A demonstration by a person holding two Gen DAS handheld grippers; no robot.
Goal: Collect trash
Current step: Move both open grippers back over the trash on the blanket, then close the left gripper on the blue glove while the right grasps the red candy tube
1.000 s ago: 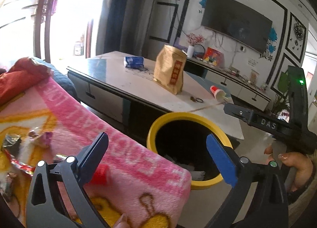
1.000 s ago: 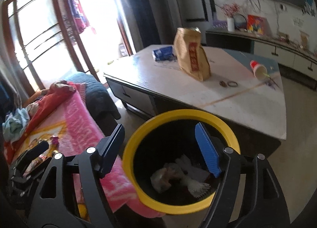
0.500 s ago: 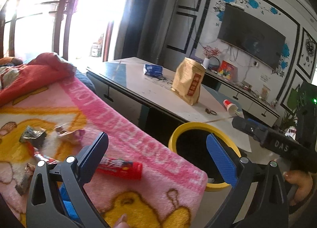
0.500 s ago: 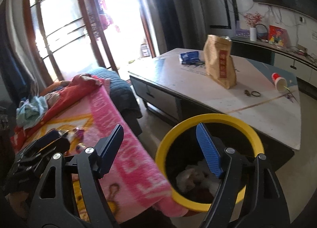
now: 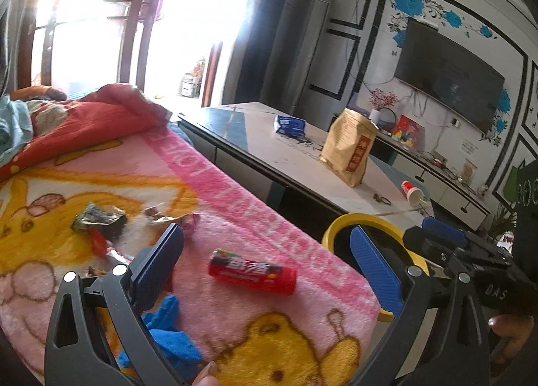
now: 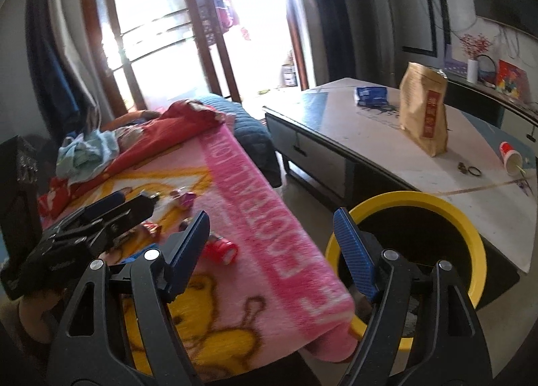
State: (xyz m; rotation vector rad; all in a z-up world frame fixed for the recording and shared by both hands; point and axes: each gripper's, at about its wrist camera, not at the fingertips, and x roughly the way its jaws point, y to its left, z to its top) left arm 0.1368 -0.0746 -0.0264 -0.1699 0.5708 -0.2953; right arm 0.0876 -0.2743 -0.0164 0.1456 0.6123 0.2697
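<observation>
Both claws have swung left from the bin (image 5: 339, 223); the wide left claw (image 5: 265, 261) now frames the red tube (image 5: 252, 272), the right claw (image 6: 269, 251) wide, empty.

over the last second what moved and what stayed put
Both hand-held grippers swung left from the yellow bin toward the pink blanket; the left hand-held gripper now frames the red tube. Nothing grabbed; right hand-held gripper also open. Wrappers unmoved.

"DAS" on the right gripper (image 5: 497, 292) body, other print unreadable
</observation>
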